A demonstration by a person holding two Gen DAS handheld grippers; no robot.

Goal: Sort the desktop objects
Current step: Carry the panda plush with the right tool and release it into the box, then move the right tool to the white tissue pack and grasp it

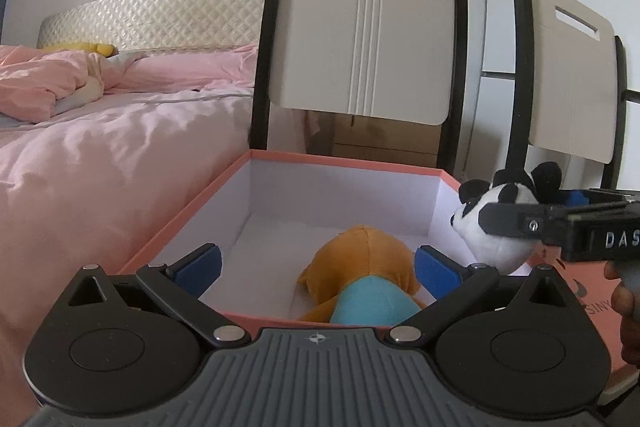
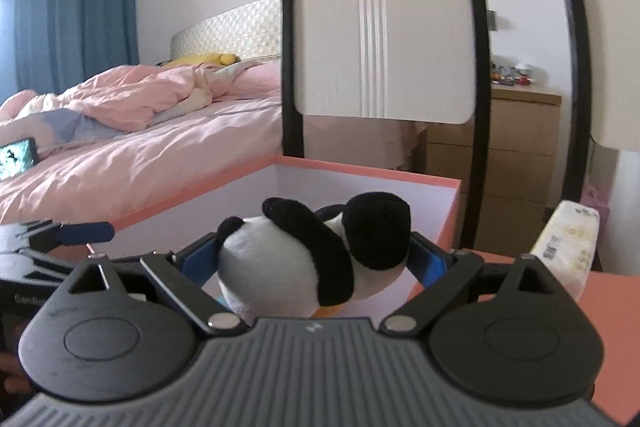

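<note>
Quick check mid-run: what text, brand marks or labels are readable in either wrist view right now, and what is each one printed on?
"DAS": white letters on the right gripper's black body, cut off by the frame edge.
"SINY": partial print on the coral surface right of the box, start hidden.
Greyish word on the left gripper's body: blurred, unreadable.
Print on the white tissue pack: too small to read.
</note>
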